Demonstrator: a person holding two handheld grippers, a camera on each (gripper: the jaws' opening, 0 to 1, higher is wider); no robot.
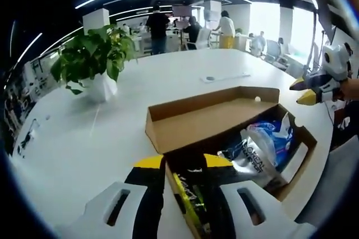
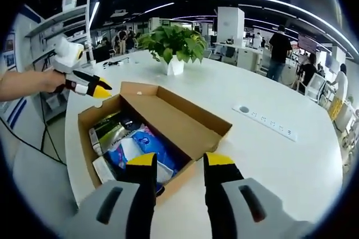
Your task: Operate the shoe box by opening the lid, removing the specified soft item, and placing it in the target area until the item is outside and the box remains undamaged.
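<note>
We find the brown rectangular cardboard shoe box open on the smooth white counter, lid folded flat, long axis running away from the right tool. Crinkled blue-and-clear plastic soft packet lies inside. Left tool straddles the box's near corner, holding nothing. Both tools' jaws stand apart.

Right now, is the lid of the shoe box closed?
No, the shoe box stands open, its lid folded back, with packets visible inside.

shoe box cardboard, lid open | soft pkgs inside | on table
</note>
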